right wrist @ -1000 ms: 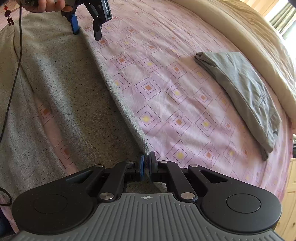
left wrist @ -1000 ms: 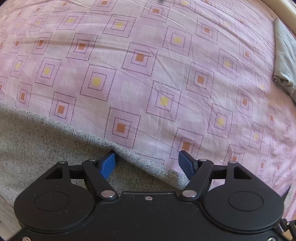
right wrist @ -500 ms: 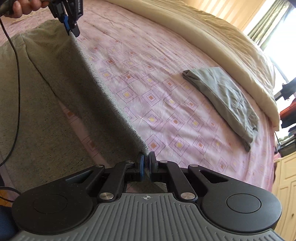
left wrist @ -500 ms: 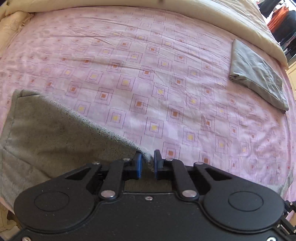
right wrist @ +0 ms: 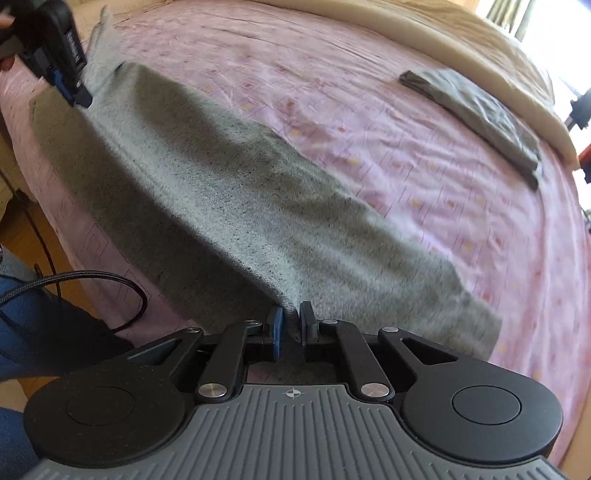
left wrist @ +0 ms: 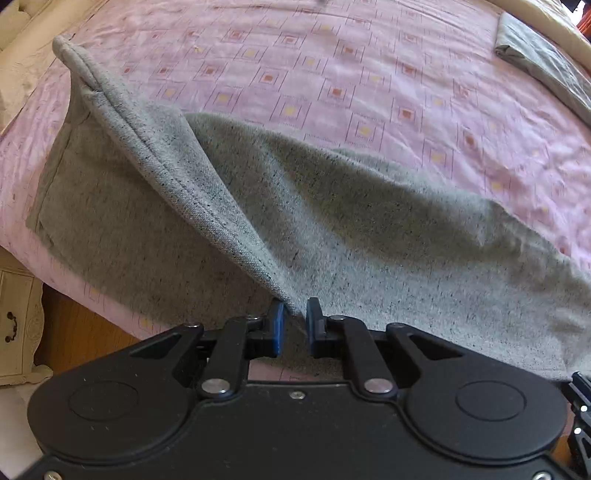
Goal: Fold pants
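1. The grey speckled pants (left wrist: 369,236) lay along the near edge of the bed, over the pink patterned bedsheet (left wrist: 332,74), filling the middle and lower part of both wrist views.
2. The left claw (left wrist: 294,325) was clenched on the pants' edge at the bottom centre of its view; a hemmed edge (left wrist: 155,147) ran from its blue pads up toward the upper left, lifted off the sheet.
3. The right claw (right wrist: 290,326) was likewise clenched on the cloth at the bottom centre of its view, with the fabric stretched away from it toward the upper left, where the left claw (right wrist: 70,88) showed gripping the other end.
4. Judged from this, the first fold was in hand: one long side of the pants was raised between the two claws and draped over the rest, but not yet laid down flat. Both views were blurred, so I could not tell whether the edges lined up.
5. What seemed left: setting the raised side down on the other leg, smoothing it, then folding the length over once or twice.
6. A folded grey garment (right wrist: 476,114) lay well apart on the sheet, at the upper right of both views, near the cream bedding (right wrist: 443,33). It looked finished and took no part in this fold.
7. A black cable (right wrist: 74,278) looped at the lower left of the right view, off the bed.
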{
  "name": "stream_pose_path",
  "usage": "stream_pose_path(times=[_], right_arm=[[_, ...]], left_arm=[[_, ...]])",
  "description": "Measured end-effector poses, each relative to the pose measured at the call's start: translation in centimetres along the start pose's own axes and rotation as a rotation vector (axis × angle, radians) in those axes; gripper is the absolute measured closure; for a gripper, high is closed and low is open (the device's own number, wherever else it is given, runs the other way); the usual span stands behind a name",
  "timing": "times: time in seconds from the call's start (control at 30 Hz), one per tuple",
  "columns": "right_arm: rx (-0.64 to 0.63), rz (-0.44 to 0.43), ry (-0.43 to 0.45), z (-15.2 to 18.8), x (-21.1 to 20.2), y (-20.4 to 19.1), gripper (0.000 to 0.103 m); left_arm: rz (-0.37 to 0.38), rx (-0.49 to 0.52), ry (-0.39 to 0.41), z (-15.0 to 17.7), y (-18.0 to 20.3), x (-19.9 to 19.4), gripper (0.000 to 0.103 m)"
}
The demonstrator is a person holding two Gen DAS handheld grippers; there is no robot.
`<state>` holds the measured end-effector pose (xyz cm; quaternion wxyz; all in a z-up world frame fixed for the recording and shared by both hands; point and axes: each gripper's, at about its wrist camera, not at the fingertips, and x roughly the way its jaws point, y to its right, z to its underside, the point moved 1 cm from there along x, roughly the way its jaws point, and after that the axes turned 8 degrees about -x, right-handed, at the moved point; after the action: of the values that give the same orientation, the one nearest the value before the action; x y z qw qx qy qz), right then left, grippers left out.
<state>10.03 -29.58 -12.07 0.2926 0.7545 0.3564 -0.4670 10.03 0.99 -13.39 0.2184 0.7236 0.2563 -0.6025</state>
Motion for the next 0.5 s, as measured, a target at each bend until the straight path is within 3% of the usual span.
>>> stream_pose_path(times=[0.13,0.3,0.5], right_arm=[[0.333,0.048,0.046,2.5,-1.8,3.2,0.08],[0.737,0.15,0.046,7.0,-2.9,8.0,0.079],[0.92,0.158,0.049,10.0,-2.0,9.9,0.073]], left_arm=[[-0.008,0.005,-0.003,1.0,0.6,0.8,0.092],[-0.008,0.031,0.019,2.0,1.2,1.0,0.092],[-0.005,0.046,0.016,2.7,1.4,0.6,0.09]])
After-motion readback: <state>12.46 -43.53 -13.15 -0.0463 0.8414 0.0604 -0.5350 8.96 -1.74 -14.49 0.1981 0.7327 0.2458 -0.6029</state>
